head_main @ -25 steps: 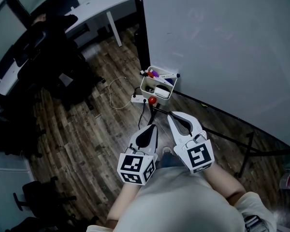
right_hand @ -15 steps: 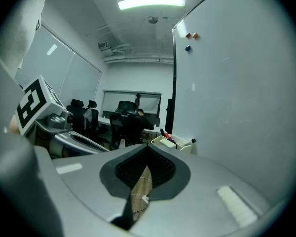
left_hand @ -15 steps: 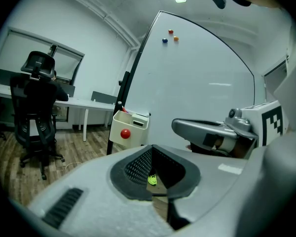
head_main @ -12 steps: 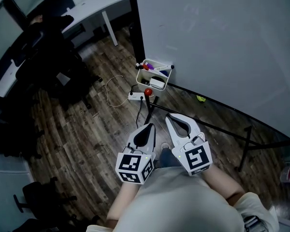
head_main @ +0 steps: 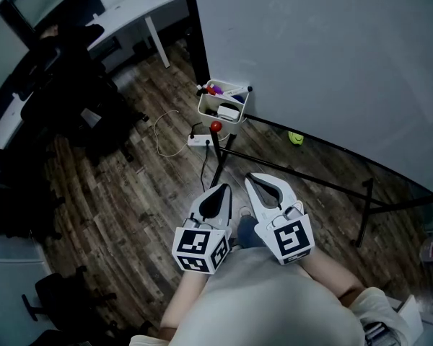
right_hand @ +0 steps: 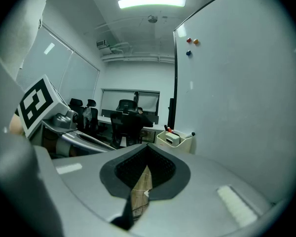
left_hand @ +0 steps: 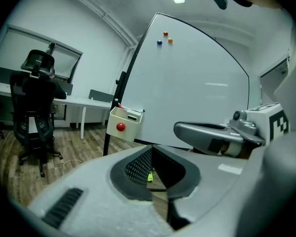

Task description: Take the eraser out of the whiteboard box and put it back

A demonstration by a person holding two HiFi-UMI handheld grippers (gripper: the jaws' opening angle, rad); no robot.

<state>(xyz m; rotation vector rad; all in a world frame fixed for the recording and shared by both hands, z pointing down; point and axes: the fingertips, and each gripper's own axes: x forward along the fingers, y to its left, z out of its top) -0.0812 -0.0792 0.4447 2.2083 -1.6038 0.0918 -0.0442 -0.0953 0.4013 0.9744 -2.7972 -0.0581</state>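
In the head view you hold the left gripper [head_main: 221, 193] and the right gripper [head_main: 258, 184] side by side above the wooden floor [head_main: 130, 193]. Both are well apart from the whiteboard box [head_main: 206, 111], and the eraser [head_main: 229, 112] lies inside it. In the left gripper view the jaws are together, with nothing between them. In the right gripper view the jaws are also closed and empty, and the box is ahead beside the whiteboard [head_main: 332, 63].
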